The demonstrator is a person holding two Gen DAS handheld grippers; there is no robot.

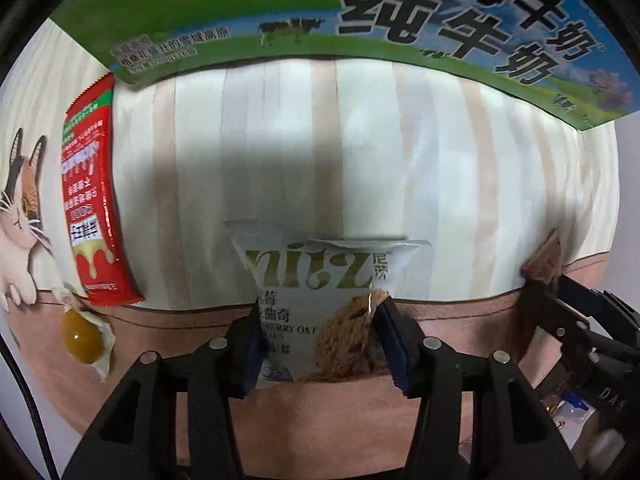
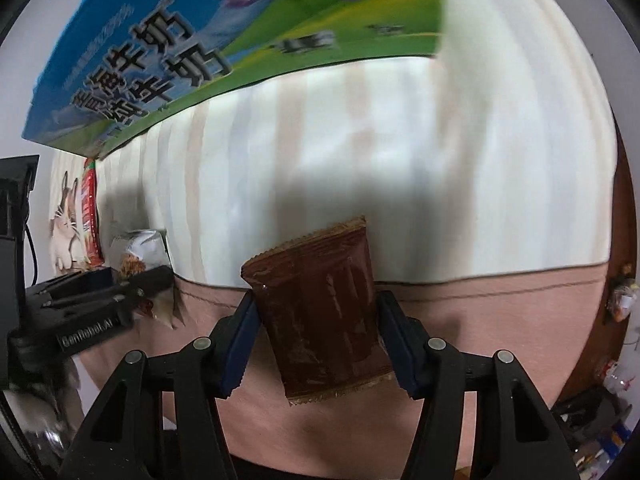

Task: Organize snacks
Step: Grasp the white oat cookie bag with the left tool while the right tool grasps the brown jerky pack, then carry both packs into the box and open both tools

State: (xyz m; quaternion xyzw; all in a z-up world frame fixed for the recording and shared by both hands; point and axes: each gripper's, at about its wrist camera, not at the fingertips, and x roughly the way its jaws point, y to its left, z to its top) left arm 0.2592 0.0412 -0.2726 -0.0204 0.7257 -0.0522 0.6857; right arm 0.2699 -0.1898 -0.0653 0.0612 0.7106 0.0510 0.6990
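My left gripper (image 1: 320, 316) is shut on a white Nitz oat cookie packet (image 1: 320, 280), held above the striped cloth. My right gripper (image 2: 316, 312) is shut on a brown snack packet (image 2: 320, 308), also above the cloth. A blue and green milk carton box (image 1: 360, 20) stands at the far side; it also shows in the right wrist view (image 2: 180, 52). In the right wrist view the left gripper with its cookie packet (image 2: 140, 252) shows at the left. In the left wrist view the right gripper's body (image 1: 576, 320) shows at the right.
A red snack packet (image 1: 96, 200) lies at the left on the cloth (image 1: 360, 160), with a small yellow wrapped sweet (image 1: 82, 338) below it. The cloth has a cat print (image 1: 20, 220) at the left and a pink border. Clutter sits at the right edge (image 2: 620, 292).
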